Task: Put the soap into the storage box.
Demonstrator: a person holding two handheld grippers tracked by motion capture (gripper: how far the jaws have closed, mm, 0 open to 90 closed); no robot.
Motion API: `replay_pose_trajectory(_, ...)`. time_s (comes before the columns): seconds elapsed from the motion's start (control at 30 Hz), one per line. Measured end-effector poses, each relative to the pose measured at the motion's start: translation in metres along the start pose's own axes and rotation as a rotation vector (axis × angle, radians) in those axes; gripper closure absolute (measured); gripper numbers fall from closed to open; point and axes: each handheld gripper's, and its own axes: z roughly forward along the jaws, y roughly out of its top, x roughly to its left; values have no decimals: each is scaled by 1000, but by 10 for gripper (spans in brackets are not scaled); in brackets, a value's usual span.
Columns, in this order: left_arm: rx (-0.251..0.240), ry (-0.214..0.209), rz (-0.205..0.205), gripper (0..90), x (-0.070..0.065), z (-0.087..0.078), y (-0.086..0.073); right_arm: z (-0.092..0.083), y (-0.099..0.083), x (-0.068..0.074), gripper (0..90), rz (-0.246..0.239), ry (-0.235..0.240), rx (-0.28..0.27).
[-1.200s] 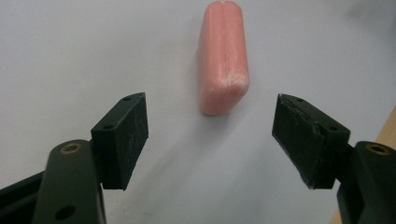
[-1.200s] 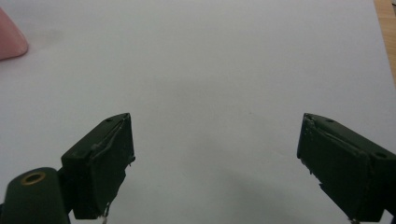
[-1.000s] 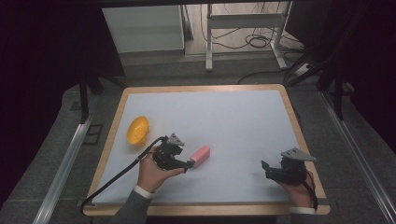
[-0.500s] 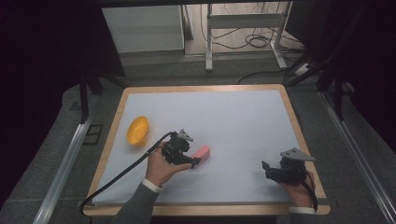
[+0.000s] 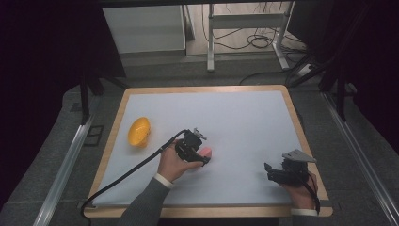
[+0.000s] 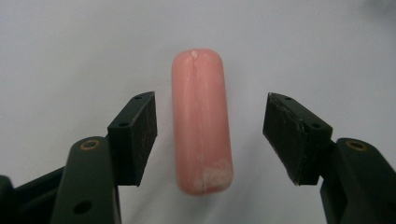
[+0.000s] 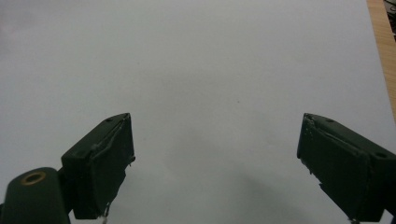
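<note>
Sausages: one pink sausage, lying flat near the middle of the tabletop, toward the near edge.
Left claw: spread wide, one jaw on each side of the sausage, neither touching it.
Right claw: spread wide over bare surface near the near right corner.
Yellow things: one yellow rounded object, close to the left edge.

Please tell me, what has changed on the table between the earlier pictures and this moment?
The left gripper moved right along the table to the pink sausage, and its open jaws now stand on both sides of it, not yet closed. The sausage, the yellow object and the open right gripper stayed in place.
</note>
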Motion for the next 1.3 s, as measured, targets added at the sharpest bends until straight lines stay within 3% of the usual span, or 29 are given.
replay_pose_trajectory(0.37, 38, 17, -11, 438, 2, 18, 0, 1, -1, -1, 106, -1, -4, 2)
replay_pose_trajectory(0.67, 69, 30, -23, 564, 3, 27, -1, 4, -2, 0, 108, -5, -12, 15)
replay_pose_trajectory(0.8, 61, 38, -23, 599, 3, 26, -2, 4, -2, 0, 108, -7, -13, 18)
replay_pose_trajectory(1.3, 34, 33, -17, 603, 4, 19, -4, 3, -1, 1, 108, -6, -13, 14)
